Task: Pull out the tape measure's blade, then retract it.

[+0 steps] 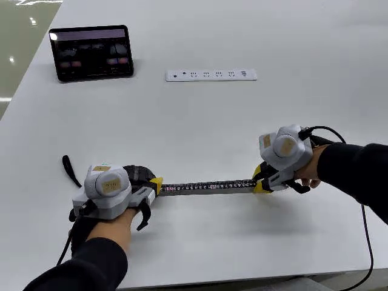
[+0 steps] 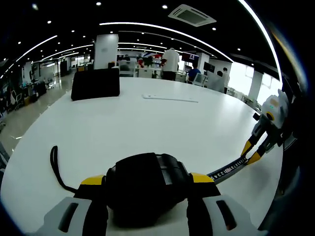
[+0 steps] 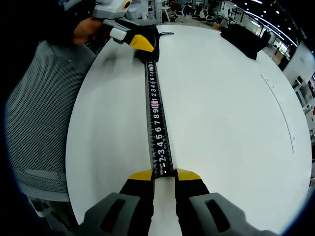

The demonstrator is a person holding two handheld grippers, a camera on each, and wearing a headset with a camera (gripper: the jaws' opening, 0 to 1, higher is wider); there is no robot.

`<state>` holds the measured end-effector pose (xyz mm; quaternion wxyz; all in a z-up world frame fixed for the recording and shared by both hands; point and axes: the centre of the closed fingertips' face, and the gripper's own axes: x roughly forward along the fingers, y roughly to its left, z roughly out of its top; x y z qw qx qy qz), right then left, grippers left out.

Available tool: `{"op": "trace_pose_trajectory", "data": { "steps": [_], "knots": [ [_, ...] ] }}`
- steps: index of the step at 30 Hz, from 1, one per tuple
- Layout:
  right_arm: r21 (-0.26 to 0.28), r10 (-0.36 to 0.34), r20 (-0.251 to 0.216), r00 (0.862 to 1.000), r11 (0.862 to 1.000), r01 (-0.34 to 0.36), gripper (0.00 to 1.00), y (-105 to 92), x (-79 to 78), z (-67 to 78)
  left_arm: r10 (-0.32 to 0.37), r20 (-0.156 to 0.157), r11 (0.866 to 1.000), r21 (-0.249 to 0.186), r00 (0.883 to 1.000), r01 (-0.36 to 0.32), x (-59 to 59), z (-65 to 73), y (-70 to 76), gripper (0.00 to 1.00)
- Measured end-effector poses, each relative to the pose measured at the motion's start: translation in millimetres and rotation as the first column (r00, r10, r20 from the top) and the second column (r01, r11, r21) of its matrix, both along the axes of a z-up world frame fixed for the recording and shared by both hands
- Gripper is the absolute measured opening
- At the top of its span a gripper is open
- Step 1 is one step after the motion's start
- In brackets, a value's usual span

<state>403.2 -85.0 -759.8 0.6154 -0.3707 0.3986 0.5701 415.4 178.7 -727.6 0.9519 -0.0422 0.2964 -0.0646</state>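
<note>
**Blade drawn out between both tongs**

White counter [image 1: 200, 121] took up most of the head view. Dark tablet [image 1: 91, 52] stood at upper left, white power strip [image 1: 211, 74] lay at upper centre, both well apart from the work. Left tongs [image 1: 151, 185] sat at lower left, clenched around the black tape measure case [image 1: 138, 174], which rested on the counter. Right tongs [image 1: 262, 182] sat at centre right, clenched on the end of the blade [image 1: 206, 186]. Blade ran flat along the counter from case to right tongs, numbers facing up. Black strap [image 1: 70, 170] trailed left of the case.
</note>
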Motion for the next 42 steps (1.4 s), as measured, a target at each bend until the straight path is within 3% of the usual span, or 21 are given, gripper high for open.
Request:
{"op": "trace_pose_trajectory", "data": {
  "steps": [42],
  "knots": [
    [0.033,0.008,-0.002,1.0,0.999,-0.008,0.11,26.9,1.1,-2.8,0.004,-0.011,1.0,-0.02,1.0,-0.005,0.7,-0.3,-0.9,0.61]
  ]
}}
